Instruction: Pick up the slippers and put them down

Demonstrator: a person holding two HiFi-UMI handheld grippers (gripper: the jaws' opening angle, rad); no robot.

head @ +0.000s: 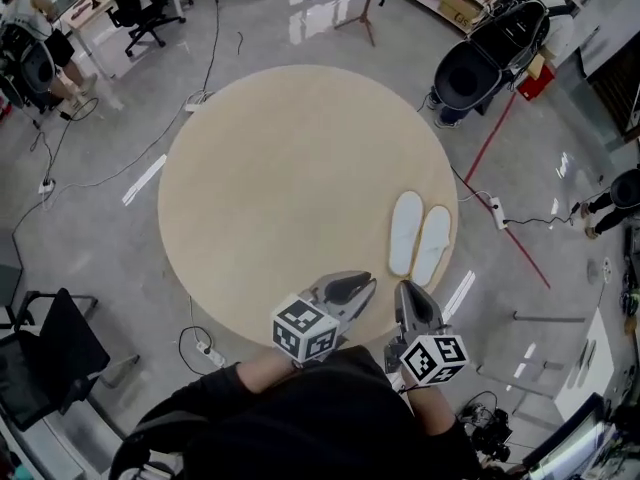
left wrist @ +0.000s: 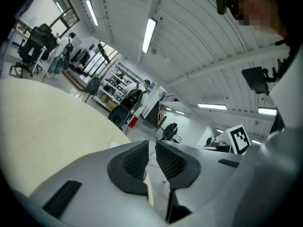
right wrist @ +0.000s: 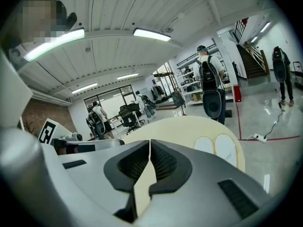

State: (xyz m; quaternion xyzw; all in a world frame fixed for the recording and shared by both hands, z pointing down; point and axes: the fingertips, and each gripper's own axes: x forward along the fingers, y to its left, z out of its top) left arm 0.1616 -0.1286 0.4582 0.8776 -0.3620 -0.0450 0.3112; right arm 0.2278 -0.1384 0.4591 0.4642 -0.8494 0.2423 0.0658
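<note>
Two white slippers lie side by side, soles up, near the right edge of the round beige table. Both grippers hover over the table's near edge, short of the slippers and holding nothing. My left gripper points up and right toward them, its jaws a narrow gap apart and empty. My right gripper is just below the slippers with its pads together. In the right gripper view the pair lies ahead and to the right on the table.
A black stroller stands beyond the table at the back right, and office chairs at the back left. Cables and a power strip lie on the floor by a red line. A black chair is at the near left.
</note>
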